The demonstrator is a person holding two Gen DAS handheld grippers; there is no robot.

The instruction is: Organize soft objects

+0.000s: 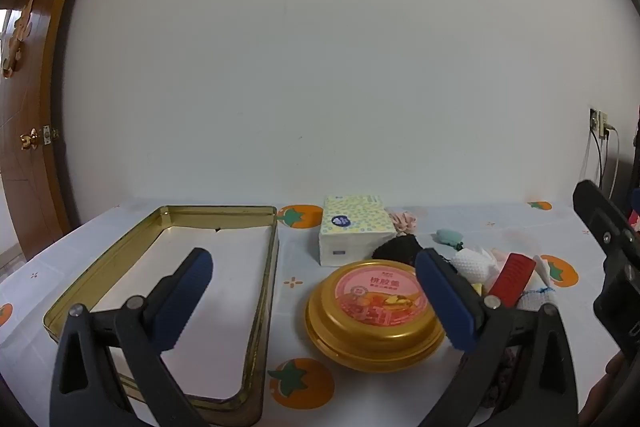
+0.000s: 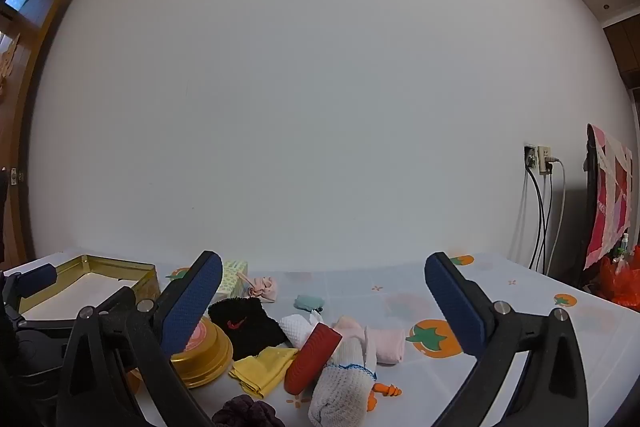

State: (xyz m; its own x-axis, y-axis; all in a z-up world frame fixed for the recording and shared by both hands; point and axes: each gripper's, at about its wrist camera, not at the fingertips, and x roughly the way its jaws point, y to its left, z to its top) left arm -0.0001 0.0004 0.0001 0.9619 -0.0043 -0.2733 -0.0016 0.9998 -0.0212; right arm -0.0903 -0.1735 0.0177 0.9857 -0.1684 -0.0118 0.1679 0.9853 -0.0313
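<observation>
A heap of soft things lies on the tablecloth: a black wristband [image 2: 248, 323], a yellow cloth [image 2: 264, 367], a red band [image 2: 314, 357], a white knit cloth [image 2: 340, 387], a pink sock [image 2: 384, 343], a pink scrunchie [image 2: 262, 287] and a dark purple scrunchie [image 2: 244, 415]. My right gripper [image 2: 324, 261] hovers open just in front of the heap, holding nothing. My left gripper [image 1: 312, 259] is also open and holds nothing. It hangs over the rectangular gold tin [image 1: 272, 267] and the round gold tin [image 1: 376, 311]. The wristband [image 1: 398, 249] and red band [image 1: 514, 279] lie right of it.
A tissue pack [image 1: 354, 233] stands behind the round tin, near the wall. A small green item [image 2: 308, 302] and orange earplugs [image 2: 386, 393] lie among the soft things. The rectangular tin has no lid. Cables hang from a wall socket [image 2: 538, 159] at the right.
</observation>
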